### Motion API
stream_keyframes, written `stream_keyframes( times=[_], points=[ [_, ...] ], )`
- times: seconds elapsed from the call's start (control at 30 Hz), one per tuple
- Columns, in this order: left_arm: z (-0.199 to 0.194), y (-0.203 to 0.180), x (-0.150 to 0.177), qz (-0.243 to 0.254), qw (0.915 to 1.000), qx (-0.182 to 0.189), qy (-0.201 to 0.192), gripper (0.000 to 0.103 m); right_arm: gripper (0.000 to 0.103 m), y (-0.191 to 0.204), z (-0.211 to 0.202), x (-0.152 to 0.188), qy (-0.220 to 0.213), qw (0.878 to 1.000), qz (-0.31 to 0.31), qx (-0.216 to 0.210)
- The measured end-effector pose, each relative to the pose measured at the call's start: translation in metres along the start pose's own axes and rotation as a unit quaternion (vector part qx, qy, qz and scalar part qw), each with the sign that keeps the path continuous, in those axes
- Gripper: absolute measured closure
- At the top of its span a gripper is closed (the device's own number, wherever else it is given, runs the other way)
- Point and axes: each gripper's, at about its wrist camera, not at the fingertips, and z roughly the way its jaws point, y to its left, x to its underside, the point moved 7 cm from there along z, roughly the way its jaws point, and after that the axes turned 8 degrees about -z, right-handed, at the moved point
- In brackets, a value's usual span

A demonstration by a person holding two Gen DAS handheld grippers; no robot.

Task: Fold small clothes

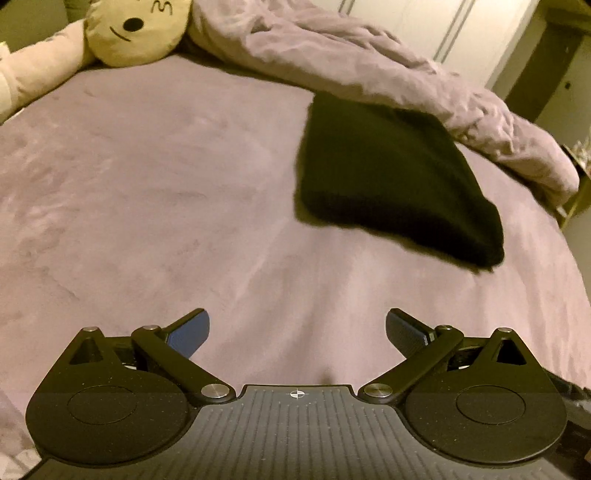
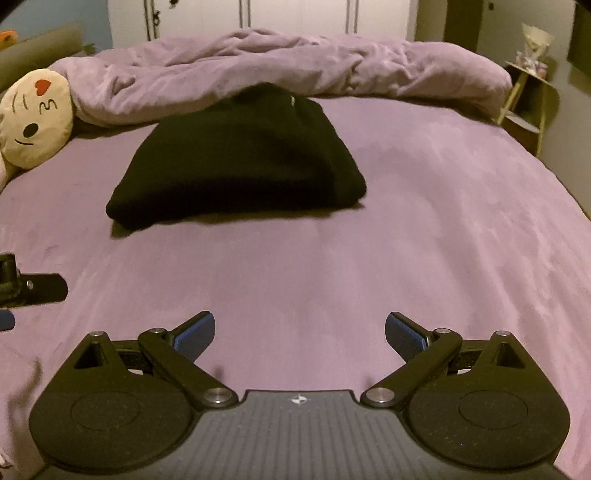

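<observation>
Only my right wrist view shows the small white tag [image 2: 291, 100] on the folded black garment [image 2: 236, 166]; its writing is unreadable. That garment lies on the purple bed [image 2: 424, 221] toward the far edge, touching the bunched duvet [image 2: 295, 66]. My left gripper [image 1: 297, 328] and right gripper [image 2: 300, 330] gape wide, empty. White wardrobe doors [image 2: 295, 16] stand behind.

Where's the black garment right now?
The black garment lies folded on the purple bed sheet, ahead-left in the right wrist view and ahead-right in the left. Its far edge meets the bunched blanket; the plush pillow sits to its left.
</observation>
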Motion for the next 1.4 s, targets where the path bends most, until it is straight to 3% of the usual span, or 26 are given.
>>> stream_keyframes(
  times=[0.1,0.3,0.43,0.67,0.87,1.0,1.17,1.4],
  points=[
    [-0.005,-0.001,0.004,0.030,0.9993,-0.019,0.010,0.000,0.004,0.002,-0.011,0.002,0.005,1.000,0.016,-0.014],
    [-0.019,-0.002,-0.003,0.057,0.9974,-0.044,-0.009,0.000,0.004,0.005,-0.031,-0.013,-0.021,0.999,0.016,-0.023],
    [-0.027,-0.003,-0.017,0.058,0.9963,-0.059,-0.023,0.000,0.004,0.009,-0.029,-0.024,0.016,1.000,0.003,-0.014],
    [-0.031,-0.011,-0.030,0.078,0.9943,-0.066,-0.031,0.000,0.004,0.012,-0.028,-0.036,0.023,1.000,-0.010,-0.010],
    [-0.035,-0.017,-0.036,0.084,0.9944,-0.051,-0.038,0.000,0.004,0.013,-0.023,-0.039,0.028,0.999,-0.007,-0.015],
    [-0.027,-0.022,-0.035,0.103,0.9929,-0.057,-0.019,0.000,0.004,0.013,-0.022,-0.039,0.033,0.999,-0.006,-0.018],
    [-0.019,-0.020,-0.032,0.079,0.9958,-0.044,0.008,0.000,0.004,0.010,-0.020,-0.040,0.037,0.999,0.000,-0.017],
    [-0.015,-0.022,-0.030,0.093,0.9936,-0.063,0.014,0.000,0.004,0.007,-0.021,-0.041,0.033,0.999,0.002,-0.016]
  ],
)
